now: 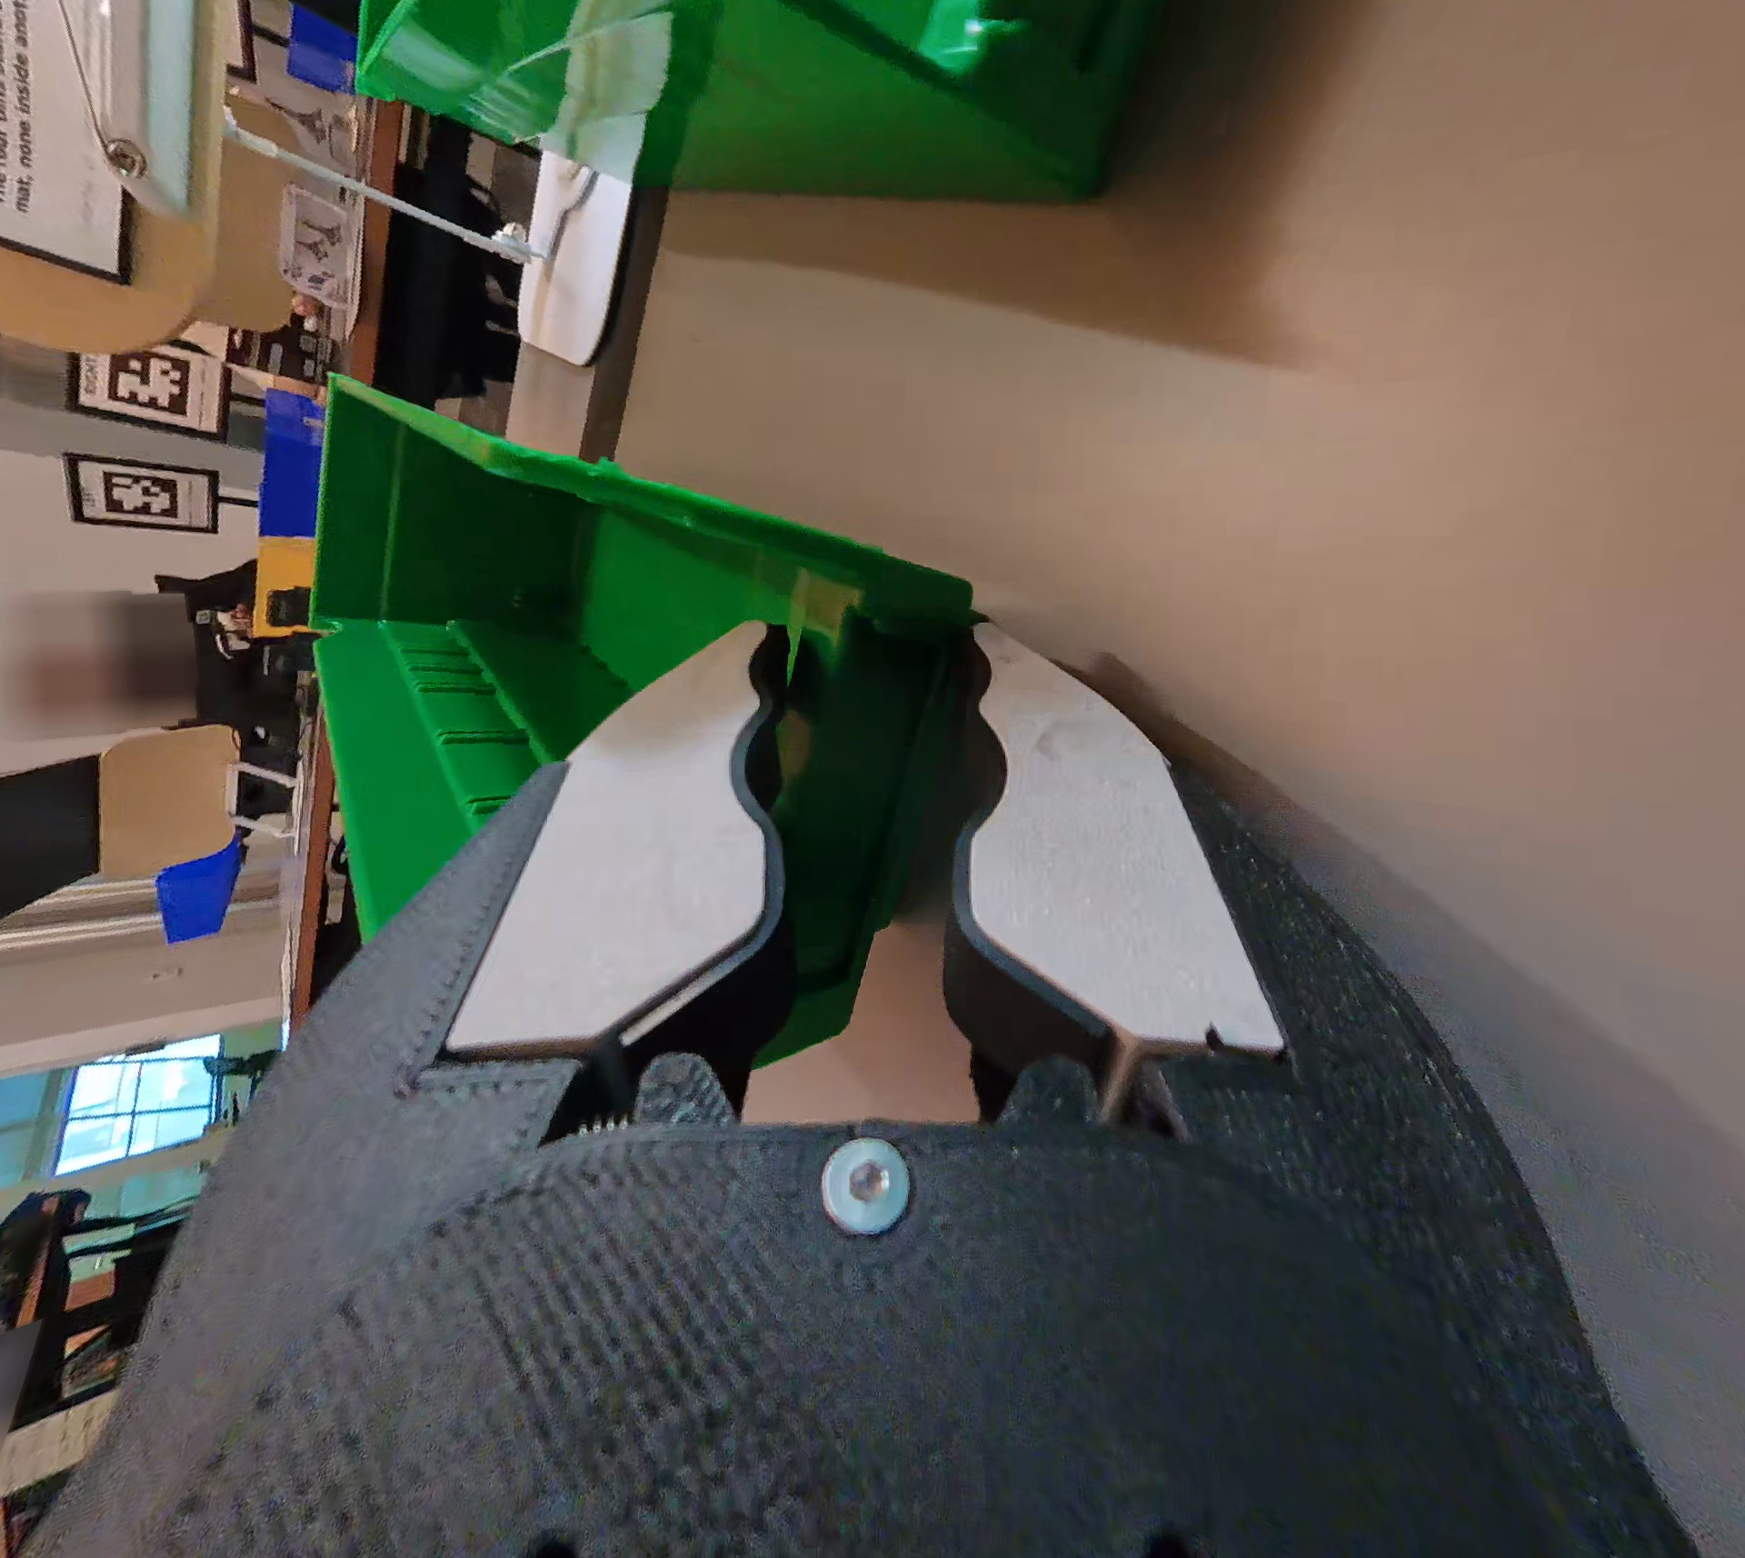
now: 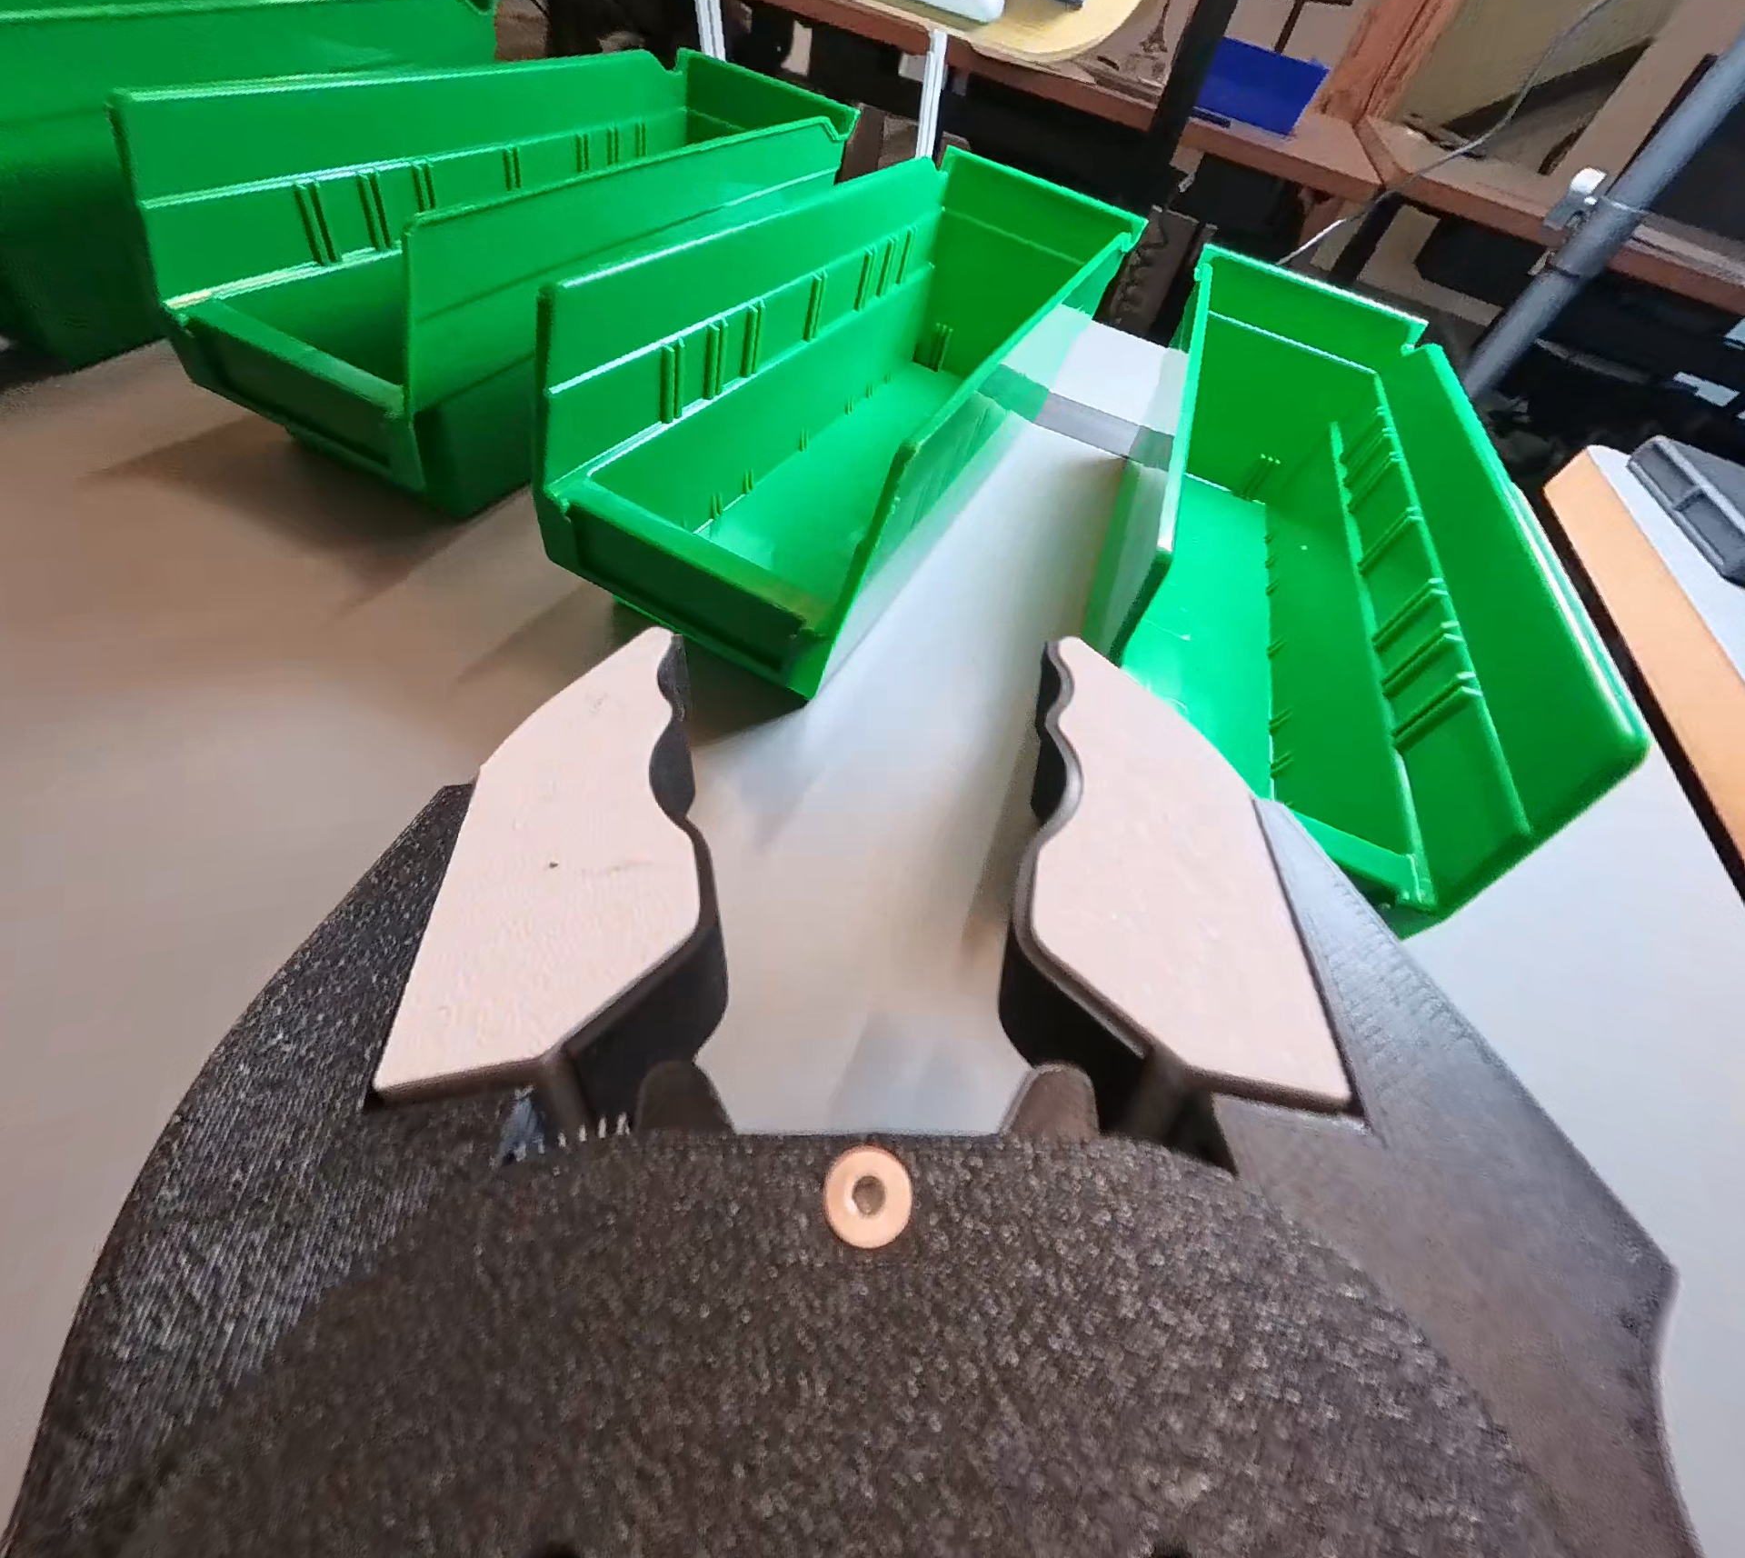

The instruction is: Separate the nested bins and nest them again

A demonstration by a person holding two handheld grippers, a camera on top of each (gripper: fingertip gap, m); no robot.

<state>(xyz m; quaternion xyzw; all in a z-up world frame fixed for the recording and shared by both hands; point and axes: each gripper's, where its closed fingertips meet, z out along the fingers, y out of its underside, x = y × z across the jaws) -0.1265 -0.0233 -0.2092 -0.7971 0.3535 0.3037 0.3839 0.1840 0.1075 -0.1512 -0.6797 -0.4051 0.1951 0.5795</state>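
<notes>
green plastic bins sit apart on the tan table [image 2: 236,663]: the leftmost bin [image 2: 189,49], second bin [image 2: 425,238], third bin [image 2: 803,427] and rightmost bin [image 2: 1369,568]. separation looks done to you; nesting is still to come. your right gripper [image 2: 859,710] hovers with its jaws apart, holding nothing. your left gripper [image 1: 873,663] straddles a bin wall [image 1: 850,804], jaws apart; contact is hard to judge, and which bin is unclear.
</notes>
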